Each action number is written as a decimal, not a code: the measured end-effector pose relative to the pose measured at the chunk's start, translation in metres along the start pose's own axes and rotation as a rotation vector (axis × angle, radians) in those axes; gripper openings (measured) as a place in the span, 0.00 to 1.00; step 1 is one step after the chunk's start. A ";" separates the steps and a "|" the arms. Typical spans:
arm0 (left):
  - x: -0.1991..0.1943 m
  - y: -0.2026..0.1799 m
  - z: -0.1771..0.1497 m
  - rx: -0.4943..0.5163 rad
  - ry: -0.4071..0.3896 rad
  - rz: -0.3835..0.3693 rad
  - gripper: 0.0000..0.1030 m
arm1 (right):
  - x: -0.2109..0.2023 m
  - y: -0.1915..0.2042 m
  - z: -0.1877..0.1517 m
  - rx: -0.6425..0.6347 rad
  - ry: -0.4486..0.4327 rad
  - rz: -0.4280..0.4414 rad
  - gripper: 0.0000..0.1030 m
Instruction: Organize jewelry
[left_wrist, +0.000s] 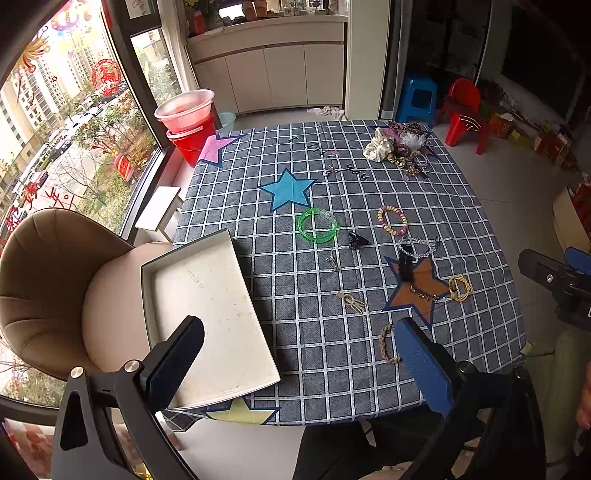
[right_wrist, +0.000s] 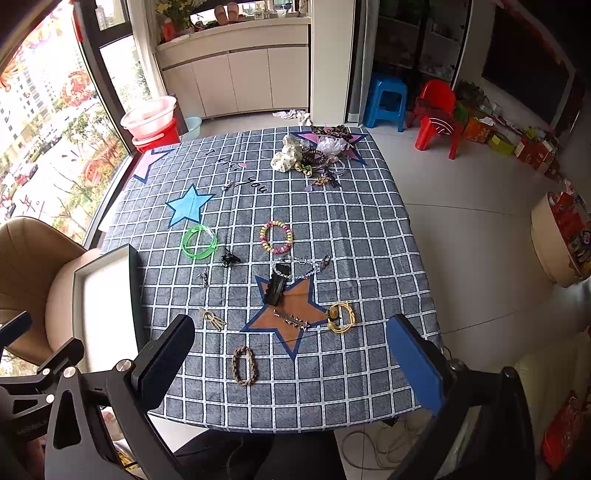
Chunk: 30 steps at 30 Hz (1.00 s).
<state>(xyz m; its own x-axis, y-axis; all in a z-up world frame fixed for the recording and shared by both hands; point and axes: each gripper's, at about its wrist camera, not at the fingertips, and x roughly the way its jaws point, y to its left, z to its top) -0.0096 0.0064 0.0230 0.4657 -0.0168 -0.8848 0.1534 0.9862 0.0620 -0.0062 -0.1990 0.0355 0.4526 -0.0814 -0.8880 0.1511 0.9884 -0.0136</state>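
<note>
Both hand-held grippers released, empty: left hand-held gripper (left_wrist: 299, 363), right hand-held gripper (right_wrist: 295, 356). Braided bracelet (right_wrist: 243, 366) at right's 11 o'clock; white tray (left_wrist: 207, 317) at left's 10.

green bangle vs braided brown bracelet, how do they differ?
The green bangle is translucent, smooth plastic; the braided brown bracelet is opaque woven cord. The green bangle lies as a round ring near the blue star; the braided brown bracelet is a narrower oval by the table's near edge, between the right gripper fingers in view. Both lie flat on the checked cloth, untouched.
</note>
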 end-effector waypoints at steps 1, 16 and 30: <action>0.000 0.000 0.000 0.001 0.000 -0.001 1.00 | -0.001 0.000 0.000 0.001 0.000 0.000 1.00; -0.001 0.000 -0.001 0.001 -0.002 0.001 1.00 | -0.004 -0.002 -0.007 0.010 -0.005 0.001 1.00; -0.001 0.006 -0.005 -0.011 0.000 0.005 1.00 | -0.006 0.002 -0.006 0.010 -0.010 0.003 1.00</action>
<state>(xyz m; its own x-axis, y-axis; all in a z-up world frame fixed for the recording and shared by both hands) -0.0138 0.0131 0.0222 0.4664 -0.0115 -0.8845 0.1414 0.9880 0.0618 -0.0144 -0.1960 0.0380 0.4615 -0.0798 -0.8835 0.1584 0.9873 -0.0065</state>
